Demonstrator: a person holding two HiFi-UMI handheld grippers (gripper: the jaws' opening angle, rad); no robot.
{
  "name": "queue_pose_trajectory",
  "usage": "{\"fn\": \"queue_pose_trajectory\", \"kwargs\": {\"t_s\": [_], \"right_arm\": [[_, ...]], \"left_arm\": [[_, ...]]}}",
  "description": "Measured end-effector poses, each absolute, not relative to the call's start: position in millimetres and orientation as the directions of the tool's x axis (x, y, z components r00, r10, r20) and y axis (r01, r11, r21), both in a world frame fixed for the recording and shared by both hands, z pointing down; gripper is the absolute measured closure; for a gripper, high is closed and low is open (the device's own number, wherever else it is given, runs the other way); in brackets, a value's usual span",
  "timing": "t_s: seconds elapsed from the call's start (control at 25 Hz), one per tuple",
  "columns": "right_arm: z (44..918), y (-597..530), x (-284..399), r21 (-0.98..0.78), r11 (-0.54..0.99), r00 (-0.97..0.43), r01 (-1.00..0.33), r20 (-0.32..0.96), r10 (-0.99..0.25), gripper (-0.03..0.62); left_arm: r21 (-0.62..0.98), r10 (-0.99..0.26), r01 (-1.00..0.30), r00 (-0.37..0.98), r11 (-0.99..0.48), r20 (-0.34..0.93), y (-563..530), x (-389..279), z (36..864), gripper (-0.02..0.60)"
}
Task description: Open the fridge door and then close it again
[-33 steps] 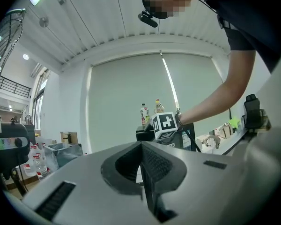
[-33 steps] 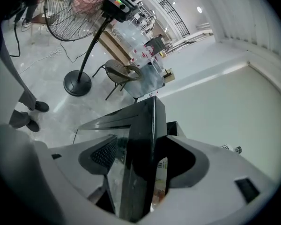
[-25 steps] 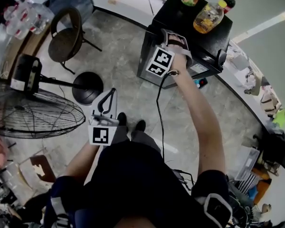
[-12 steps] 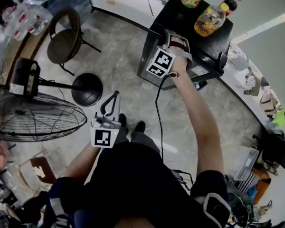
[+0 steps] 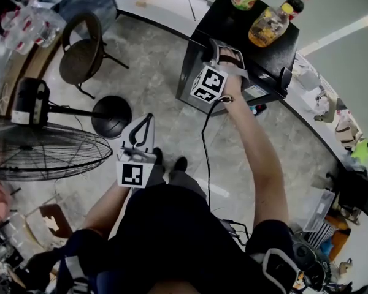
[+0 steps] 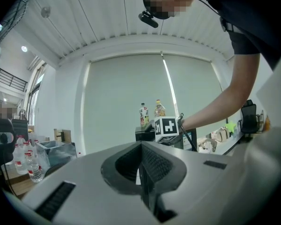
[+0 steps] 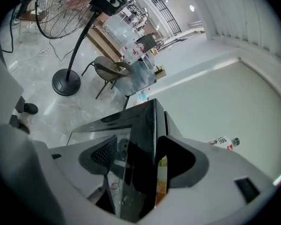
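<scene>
Gripping the edge of the fridge door [image 7: 141, 125], the right gripper [image 7: 140, 165] has both pads pressed on the black frame. Left gripper [image 6: 141, 159] has its jaws together with nothing between them, and is held well apart from the fridge [image 5: 257, 54]. The door is glossy black with a glass front, on a small fridge carrying bottles [image 5: 268, 23] on top. A narrow gap shows at the door's edge.

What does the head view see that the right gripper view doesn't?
Only the head view shows the left gripper, shut and held in the air, and the right gripper from outside, at the top of the fridge. Only the right gripper view shows up close that its jaws stand either side of the door edge. Both show the fridge, the fan, the chair and a bottle.
</scene>
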State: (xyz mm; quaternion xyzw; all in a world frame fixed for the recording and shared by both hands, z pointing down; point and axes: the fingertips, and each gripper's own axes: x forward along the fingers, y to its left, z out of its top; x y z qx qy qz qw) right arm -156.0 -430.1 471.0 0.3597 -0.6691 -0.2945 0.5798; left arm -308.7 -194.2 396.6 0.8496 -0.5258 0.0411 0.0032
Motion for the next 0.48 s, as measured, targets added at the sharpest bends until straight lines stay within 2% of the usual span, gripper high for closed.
{"fn": "queue_pose_trajectory", "kwargs": {"t_s": [0.28,0.48], "right_arm": [[457,-422,-156,0.820,0.538,-0.114,-0.195,0.526,-0.843,0.294],[442,-413,-155,0.805,0.521,-0.154,-0.284,0.498,-0.853,0.307]], "left_arm": [[-0.045,-0.894,-0.893,0.445,-0.447,0.054,-199,-310,391,0.558],[-0.047,-0.892,-0.891,0.449,-0.451,0.045,-200,-311,388,0.558]]}}
